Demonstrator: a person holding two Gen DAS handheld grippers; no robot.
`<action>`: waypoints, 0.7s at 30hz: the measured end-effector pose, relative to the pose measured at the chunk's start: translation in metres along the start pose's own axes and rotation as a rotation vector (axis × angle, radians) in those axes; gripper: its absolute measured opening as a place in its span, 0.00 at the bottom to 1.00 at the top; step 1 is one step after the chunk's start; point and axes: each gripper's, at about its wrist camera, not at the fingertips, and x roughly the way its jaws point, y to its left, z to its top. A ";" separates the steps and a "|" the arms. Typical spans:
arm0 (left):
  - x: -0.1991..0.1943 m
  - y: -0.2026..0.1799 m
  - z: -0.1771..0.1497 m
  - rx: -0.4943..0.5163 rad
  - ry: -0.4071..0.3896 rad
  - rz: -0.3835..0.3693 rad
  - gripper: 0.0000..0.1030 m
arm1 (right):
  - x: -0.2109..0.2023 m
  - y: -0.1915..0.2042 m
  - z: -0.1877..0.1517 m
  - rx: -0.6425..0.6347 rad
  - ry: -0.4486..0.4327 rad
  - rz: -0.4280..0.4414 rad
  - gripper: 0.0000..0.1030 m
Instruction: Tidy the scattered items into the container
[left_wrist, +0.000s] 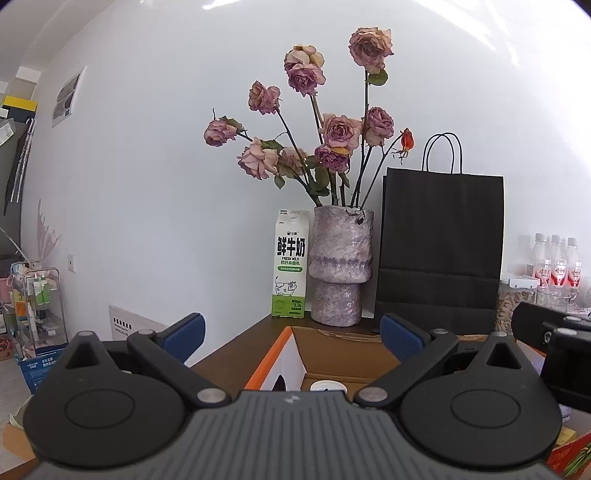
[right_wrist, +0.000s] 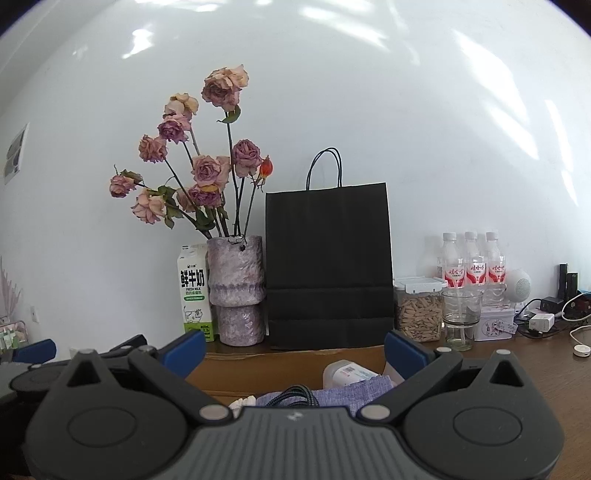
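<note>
A cardboard box (left_wrist: 332, 350) with an orange-edged flap sits on the brown table below my left gripper (left_wrist: 291, 332), which is open and empty above its left side. A white round lid (left_wrist: 327, 386) shows inside the box. My right gripper (right_wrist: 295, 349) is open and empty above the box's inner wall (right_wrist: 258, 365). Below it lie a blue-grey cloth (right_wrist: 354, 393), a braided dark cable (right_wrist: 295, 393), a white plastic bottle (right_wrist: 347, 371) and a small white item (right_wrist: 242, 401). The right gripper's body shows in the left wrist view (left_wrist: 554, 343).
Against the wall stand a milk carton (left_wrist: 291, 264), a purple vase of dried roses (left_wrist: 340, 266), a black paper bag (left_wrist: 439, 251), a jar of seeds (right_wrist: 419, 310), a glass (right_wrist: 461, 317), water bottles (right_wrist: 472, 266), a tin and chargers with cables (right_wrist: 543, 321).
</note>
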 end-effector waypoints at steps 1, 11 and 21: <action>-0.001 0.000 0.000 0.003 0.004 -0.005 1.00 | -0.002 0.000 0.000 -0.008 -0.002 0.002 1.00; -0.018 -0.001 -0.005 0.059 0.068 -0.081 1.00 | -0.019 -0.006 -0.002 -0.049 0.046 0.037 1.00; -0.029 -0.007 -0.012 0.133 0.168 -0.185 1.00 | -0.025 -0.026 -0.016 -0.065 0.210 0.129 1.00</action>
